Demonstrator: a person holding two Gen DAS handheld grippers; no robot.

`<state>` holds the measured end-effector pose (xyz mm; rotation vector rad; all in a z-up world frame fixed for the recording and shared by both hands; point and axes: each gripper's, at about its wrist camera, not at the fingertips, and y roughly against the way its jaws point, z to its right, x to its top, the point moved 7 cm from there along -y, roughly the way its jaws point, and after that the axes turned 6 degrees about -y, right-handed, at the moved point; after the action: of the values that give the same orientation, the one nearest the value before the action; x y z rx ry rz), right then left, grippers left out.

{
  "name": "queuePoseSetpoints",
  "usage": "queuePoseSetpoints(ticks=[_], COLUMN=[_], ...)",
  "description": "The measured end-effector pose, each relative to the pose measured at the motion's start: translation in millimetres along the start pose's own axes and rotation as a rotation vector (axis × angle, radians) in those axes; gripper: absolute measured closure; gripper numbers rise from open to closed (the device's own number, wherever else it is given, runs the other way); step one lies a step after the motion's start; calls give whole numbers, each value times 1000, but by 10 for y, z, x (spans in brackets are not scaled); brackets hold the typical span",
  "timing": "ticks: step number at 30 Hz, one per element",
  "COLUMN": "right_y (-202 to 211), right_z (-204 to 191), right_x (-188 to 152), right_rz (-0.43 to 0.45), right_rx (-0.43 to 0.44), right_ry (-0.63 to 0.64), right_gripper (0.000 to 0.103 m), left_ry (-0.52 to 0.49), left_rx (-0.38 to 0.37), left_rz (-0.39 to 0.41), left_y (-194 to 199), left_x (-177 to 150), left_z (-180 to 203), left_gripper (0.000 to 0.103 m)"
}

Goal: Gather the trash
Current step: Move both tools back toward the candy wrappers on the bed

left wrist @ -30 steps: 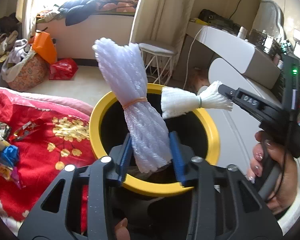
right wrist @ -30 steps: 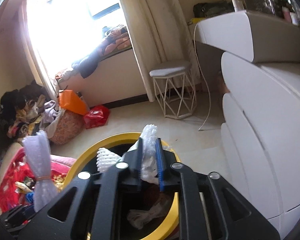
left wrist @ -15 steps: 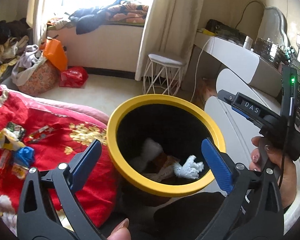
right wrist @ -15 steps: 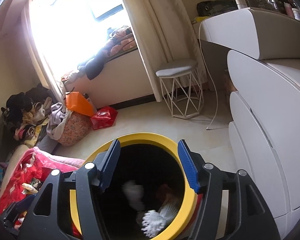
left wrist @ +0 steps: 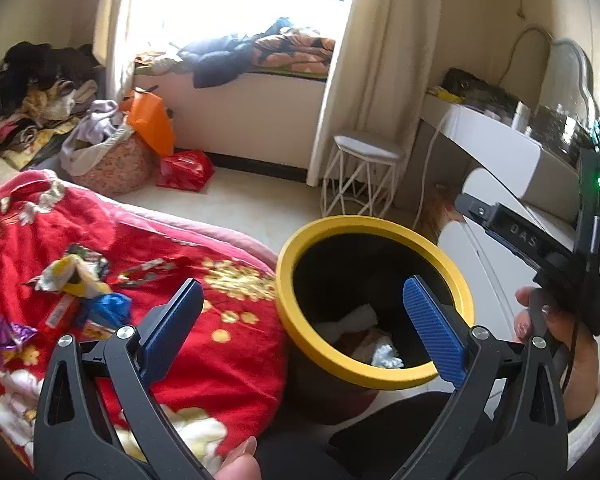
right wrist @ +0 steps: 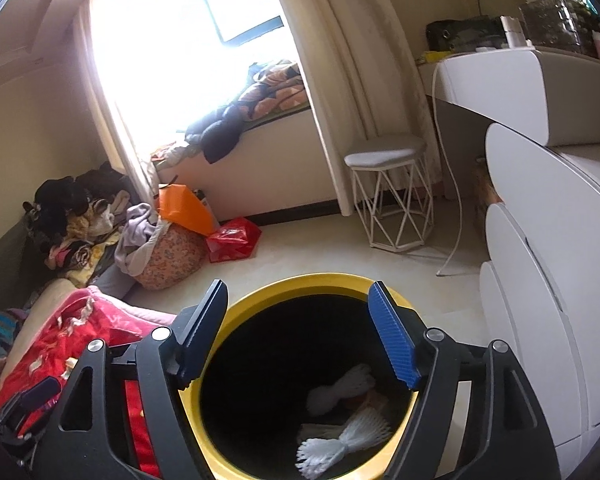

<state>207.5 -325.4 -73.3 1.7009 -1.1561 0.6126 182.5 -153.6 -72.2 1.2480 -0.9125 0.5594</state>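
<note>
Two grippers: both spread wide, nothing between the blue pads.
Left gripper [left wrist: 304, 316]: held above the near rim of the bin and the edge of the red blanket; jaws parted, empty.
Right gripper [right wrist: 300, 336]: over the bin mouth, jaws parted, empty.
Bin [left wrist: 288, 280] [right wrist: 260, 296]: round, yellow rim, black inside, standing on the floor beside the bed.
Foam nets [right wrist: 340, 444] [left wrist: 386, 358]: white mesh sleeves, each cinched at the middle and fanned at the ends; lying at the bottom of the bin among other scraps.
Wrappers [left wrist: 74, 276]: crumpled yellow, blue and purple pieces lying on the red blanket [left wrist: 220, 344], left of the bin.
Change from one second ago: each gripper then clamped a foam net over the bin; both nets now lie inside it.
Change from half a second ago: left view has swung toward the blanket, so the bin sits further right.
Stool [right wrist: 388, 196]: white wire frame, by the curtain.
</note>
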Motion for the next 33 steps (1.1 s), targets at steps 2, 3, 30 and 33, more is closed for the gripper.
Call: queuePoseSetpoints(ticks=[2, 3, 30, 33], right_y=[13, 14, 66, 54], right_z=[-74, -121, -1254, -1357], right_x=[-10, -22, -318, -352], right_rz=[0, -3, -66, -77], right_rx=[13, 24, 215, 229], right_ry=[11, 17, 186, 196], right_gripper=[31, 30, 26, 26], left_ry=[11, 18, 233, 253], left_rx=[16, 26, 204, 222], left_rz=[11, 17, 100, 104], left_y=[52, 80, 517, 557], left_x=[9, 14, 13, -5], left_z=[-89, -140, -1365, -1494], left_gripper=[11, 11, 11, 11])
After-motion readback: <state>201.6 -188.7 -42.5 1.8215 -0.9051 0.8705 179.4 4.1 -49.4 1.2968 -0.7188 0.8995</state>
